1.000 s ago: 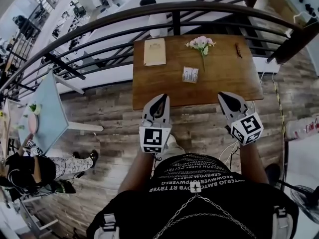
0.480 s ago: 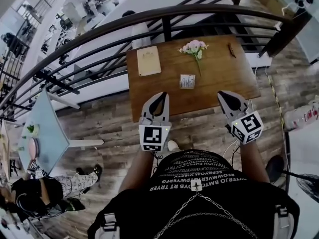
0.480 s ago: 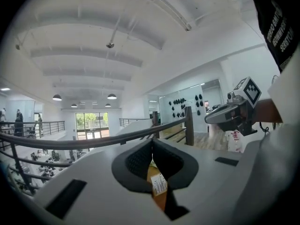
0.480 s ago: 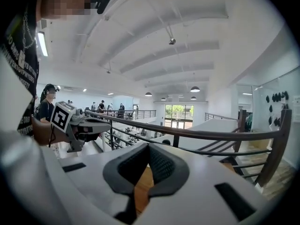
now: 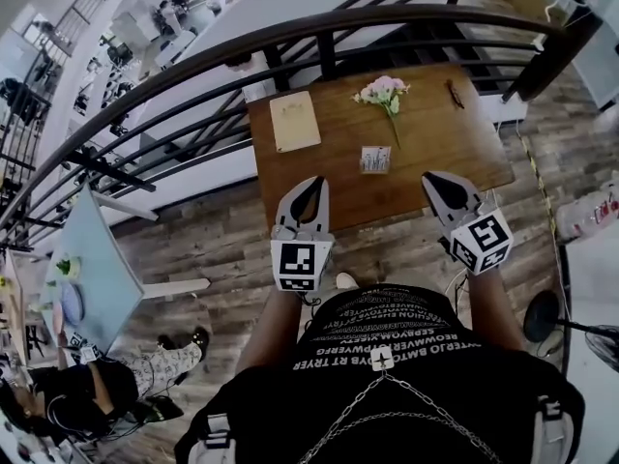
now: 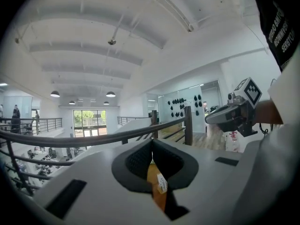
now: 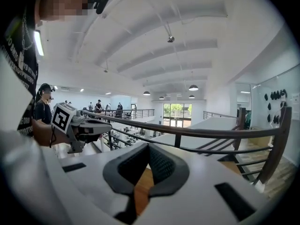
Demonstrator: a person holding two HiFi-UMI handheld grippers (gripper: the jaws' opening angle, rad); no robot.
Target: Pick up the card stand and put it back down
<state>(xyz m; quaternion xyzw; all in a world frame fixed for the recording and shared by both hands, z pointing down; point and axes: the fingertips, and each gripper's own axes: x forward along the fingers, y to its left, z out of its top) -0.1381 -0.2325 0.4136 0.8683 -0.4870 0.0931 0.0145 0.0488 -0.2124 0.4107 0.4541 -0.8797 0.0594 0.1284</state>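
Nearer the card stand [image 5: 375, 159] than a second ago, left gripper [image 5: 311, 184] and right gripper [image 5: 432, 179] fingers together, empty: pickup pending.

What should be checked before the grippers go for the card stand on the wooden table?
1. Card stand clear of other things on the table: ok.
2. Left gripper empty: ok, shut.
3. Right gripper empty: ok, shut.
4. A gripper opened for the grasp: not ok.
5. A gripper at the card stand: not ok, both short of it.
6. Card stand's footing: cannot tell.
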